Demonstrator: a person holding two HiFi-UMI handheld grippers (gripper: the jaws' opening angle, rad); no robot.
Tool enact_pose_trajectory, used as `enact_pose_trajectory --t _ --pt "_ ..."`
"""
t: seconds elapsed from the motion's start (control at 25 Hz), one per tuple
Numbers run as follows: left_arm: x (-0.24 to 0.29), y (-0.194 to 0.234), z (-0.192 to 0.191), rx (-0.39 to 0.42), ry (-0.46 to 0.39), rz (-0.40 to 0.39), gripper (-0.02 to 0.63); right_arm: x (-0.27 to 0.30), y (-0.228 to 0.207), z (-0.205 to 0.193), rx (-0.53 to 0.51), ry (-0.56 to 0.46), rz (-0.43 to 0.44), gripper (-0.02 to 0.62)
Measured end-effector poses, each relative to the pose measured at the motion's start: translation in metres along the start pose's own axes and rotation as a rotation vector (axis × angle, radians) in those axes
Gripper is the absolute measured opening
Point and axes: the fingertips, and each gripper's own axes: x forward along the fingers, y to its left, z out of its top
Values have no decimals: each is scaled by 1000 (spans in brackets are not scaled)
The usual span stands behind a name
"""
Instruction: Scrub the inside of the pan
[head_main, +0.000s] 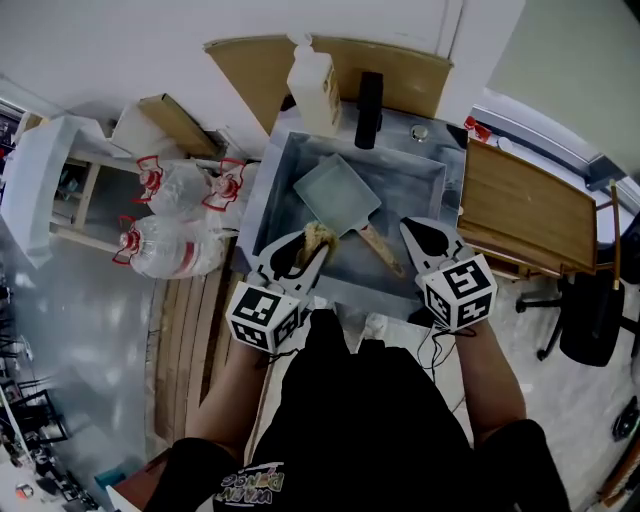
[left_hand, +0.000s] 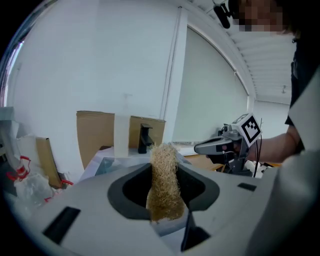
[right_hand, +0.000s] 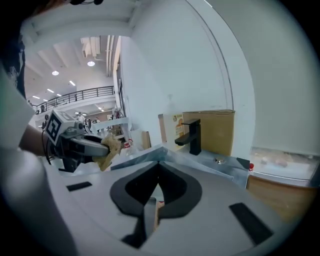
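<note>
A grey square pan (head_main: 337, 194) with a wooden handle (head_main: 379, 250) lies in the steel sink (head_main: 420, 180). My left gripper (head_main: 310, 248) hovers over the sink's near left part, shut on a tan fibrous scrubber (head_main: 319, 239). In the left gripper view the scrubber (left_hand: 164, 185) stands up between the jaws of that gripper (left_hand: 163, 167). My right gripper (head_main: 420, 232) hangs over the sink's near right side, close to the handle's end. Its jaws (right_hand: 159, 167) meet with nothing between them. Both grippers are raised above the pan and touch nothing.
A black faucet (head_main: 369, 108) and a pale soap bottle (head_main: 312, 88) stand at the sink's back edge, cardboard behind them. A wooden board (head_main: 520, 205) lies right of the sink. Clear water jugs (head_main: 175, 225) with red handles sit on the floor at the left.
</note>
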Motion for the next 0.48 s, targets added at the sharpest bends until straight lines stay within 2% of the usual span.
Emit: enact_pose_trajectory --t 0.24,0.48 --pt "-34 -12 -2 1 -42 52 144 -10 20 -15 22 2 39 9" --pt "-61 -25 -8 39 -52 50 144 -17 48 -20 29 -2 50 9"
